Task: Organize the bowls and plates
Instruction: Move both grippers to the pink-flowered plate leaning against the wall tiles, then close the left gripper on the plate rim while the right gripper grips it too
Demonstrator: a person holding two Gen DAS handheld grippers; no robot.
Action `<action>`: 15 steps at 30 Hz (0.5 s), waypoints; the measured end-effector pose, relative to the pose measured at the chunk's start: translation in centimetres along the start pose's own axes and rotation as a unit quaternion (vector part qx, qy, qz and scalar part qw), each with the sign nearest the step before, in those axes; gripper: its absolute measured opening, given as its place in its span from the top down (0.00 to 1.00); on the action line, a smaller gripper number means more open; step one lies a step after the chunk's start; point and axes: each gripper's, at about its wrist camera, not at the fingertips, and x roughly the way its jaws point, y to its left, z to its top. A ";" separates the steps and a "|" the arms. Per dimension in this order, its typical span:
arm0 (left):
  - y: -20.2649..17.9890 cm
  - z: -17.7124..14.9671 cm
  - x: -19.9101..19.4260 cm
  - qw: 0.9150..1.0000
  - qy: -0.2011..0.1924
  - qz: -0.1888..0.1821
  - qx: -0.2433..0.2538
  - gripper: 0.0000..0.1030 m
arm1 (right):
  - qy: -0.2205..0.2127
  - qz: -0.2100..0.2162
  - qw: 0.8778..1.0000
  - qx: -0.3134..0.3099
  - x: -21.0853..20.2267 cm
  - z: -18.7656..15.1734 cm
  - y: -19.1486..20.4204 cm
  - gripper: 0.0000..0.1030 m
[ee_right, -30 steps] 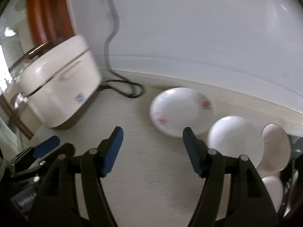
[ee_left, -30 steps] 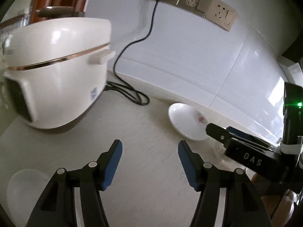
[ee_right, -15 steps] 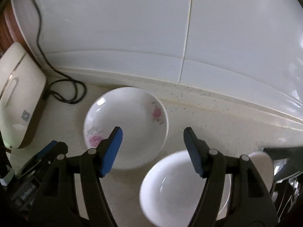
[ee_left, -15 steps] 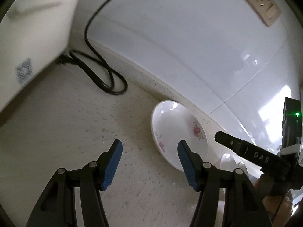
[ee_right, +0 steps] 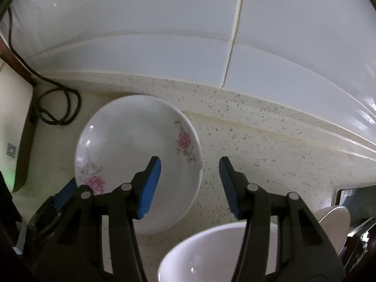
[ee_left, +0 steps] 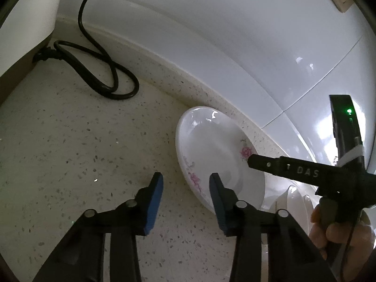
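A black power cord (ee_left: 98, 70) lies looped on the speckled countertop (ee_left: 70, 141) at far left, beside a white appliance (ee_left: 25, 21). White wall tiles (ee_right: 164, 35) rise behind.

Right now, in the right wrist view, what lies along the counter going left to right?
White appliance at the left edge → coiled black cord → flowered plate → bare speckled counter → plain white bowl near the bottom edge → edge of another white dish at the far right.

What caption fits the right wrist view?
Open right gripper hovers over the counter between a floral plate and a white bowl.
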 end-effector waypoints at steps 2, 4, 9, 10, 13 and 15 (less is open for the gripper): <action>0.1 0.1 0.1 1.000 0.001 -0.004 0.001 0.64 | 0.010 0.002 1.000 -0.003 0.6 0.3 0.1 0.54; 0.2 0.2 0.1 1.000 0.003 -0.005 0.001 0.72 | 0.022 0.004 1.000 -0.006 1.3 0.4 0.3 0.62; 0.4 0.1 0.1 1.000 0.012 -0.017 0.004 0.79 | 0.021 0.003 1.000 -0.007 1.7 0.7 0.4 0.72; 0.4 0.1 0.0 1.000 0.011 -0.014 0.004 0.79 | 0.019 0.004 1.000 -0.008 1.8 0.8 0.5 0.73; 0.3 0.1 0.0 1.000 0.009 -0.007 0.004 0.80 | 0.010 0.004 1.000 -0.017 1.5 0.3 0.8 0.75; 0.0 0.1 -0.5 1.000 0.007 -0.001 0.005 0.81 | 0.006 0.008 1.000 -0.015 1.2 0.0 0.9 0.76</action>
